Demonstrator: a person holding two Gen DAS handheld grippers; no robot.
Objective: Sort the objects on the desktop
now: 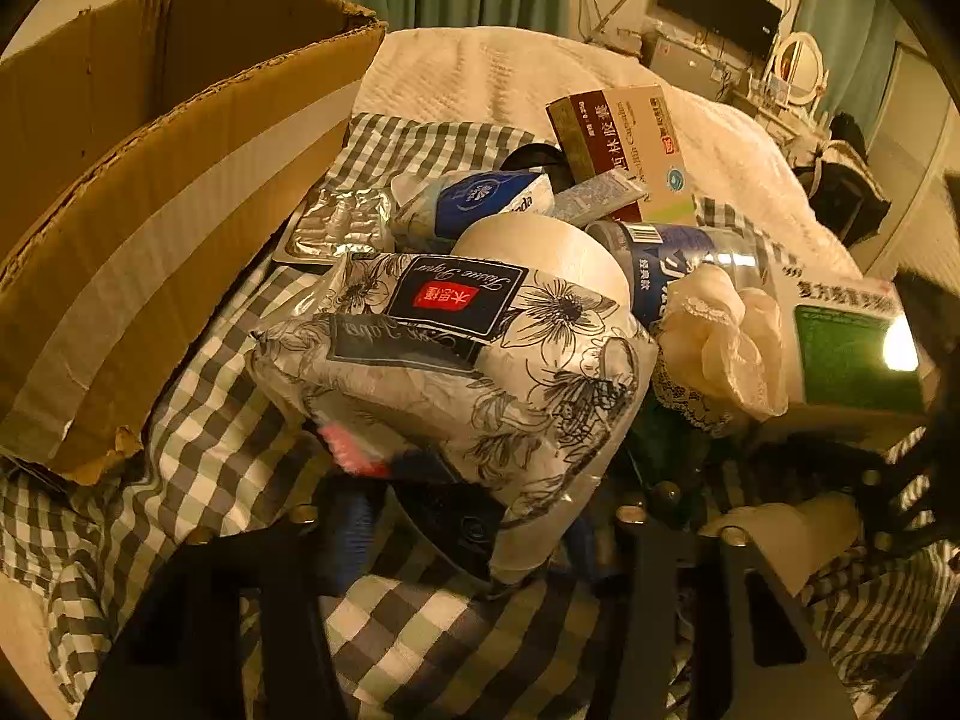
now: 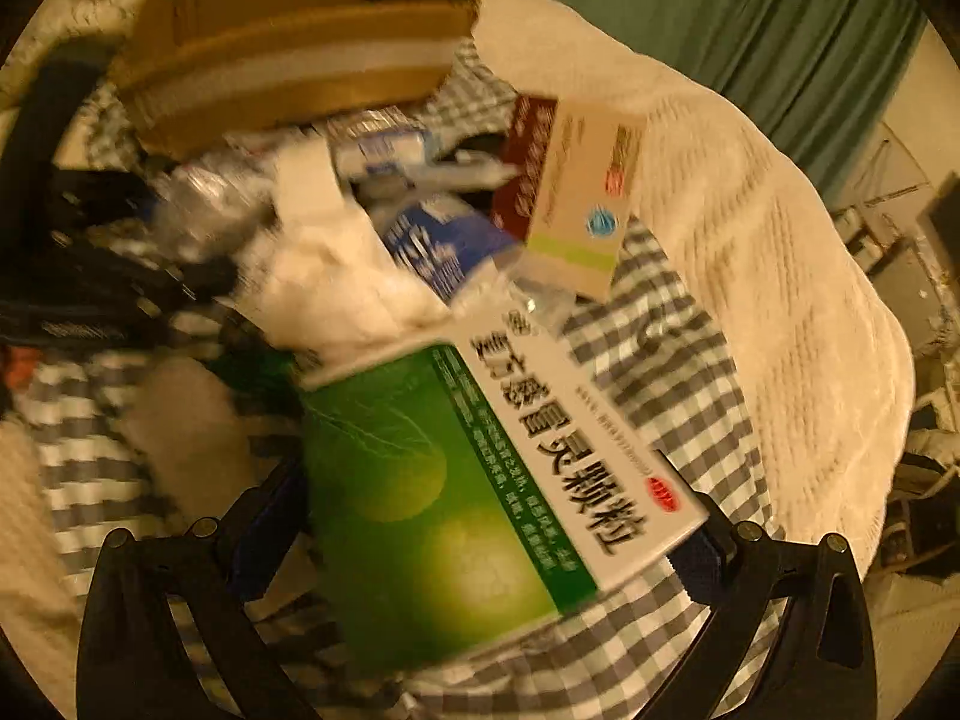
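My left gripper (image 1: 474, 516) is shut on a flower-printed tissue pack (image 1: 468, 372) and holds it over the checked cloth (image 1: 198, 438). My right gripper (image 2: 480, 516) is shut on a green and white medicine box (image 2: 462, 480), which also shows in the left wrist view (image 1: 852, 348). Behind lies a heap: a white tape roll (image 1: 540, 246), a blue tissue pack (image 1: 480, 198), a foil blister sheet (image 1: 342, 222), a cream lace cloth (image 1: 720, 348) and a beige and maroon medicine box (image 1: 624, 144), the last also in the right wrist view (image 2: 576, 192).
An open cardboard box (image 1: 150, 180) stands at the left, also in the right wrist view (image 2: 288, 48). A white quilted bedspread (image 1: 492, 72) lies beyond the checked cloth. A television (image 1: 720, 0) and a mirror (image 1: 798, 66) stand far off.
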